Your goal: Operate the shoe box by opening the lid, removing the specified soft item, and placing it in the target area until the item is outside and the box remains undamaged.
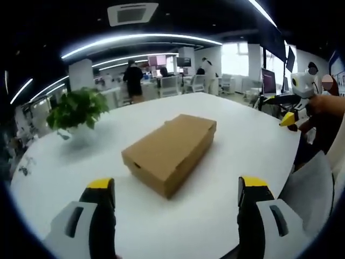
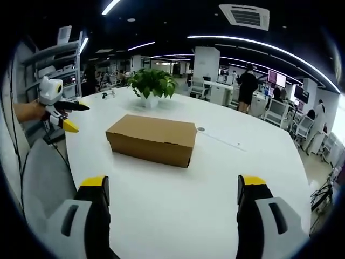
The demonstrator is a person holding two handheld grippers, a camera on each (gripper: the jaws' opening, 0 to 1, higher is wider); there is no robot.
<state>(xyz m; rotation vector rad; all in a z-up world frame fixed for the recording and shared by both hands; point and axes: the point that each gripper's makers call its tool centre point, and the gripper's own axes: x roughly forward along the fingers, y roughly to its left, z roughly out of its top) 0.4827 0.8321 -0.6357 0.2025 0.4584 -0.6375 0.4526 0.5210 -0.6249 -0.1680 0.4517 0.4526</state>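
A closed brown cardboard shoe box (image 1: 170,151) lies on the round white table (image 1: 232,162), its lid down. In the left gripper view my left gripper (image 1: 177,184) is open, its yellow-tipped jaws standing wide apart short of the box's near corner, touching nothing. In the right gripper view the box (image 2: 153,139) lies long side on, and my right gripper (image 2: 173,182) is open and empty well in front of it. Each gripper also appears in the other's view, held by a hand off the table's edge: the right gripper (image 1: 285,112) and the left gripper (image 2: 74,117).
A potted green plant (image 1: 78,108) (image 2: 152,83) stands on the table beyond the box. A grey chair (image 1: 312,183) (image 2: 43,172) sits at the table's edge near the person. Office desks, monitors and several people fill the background.
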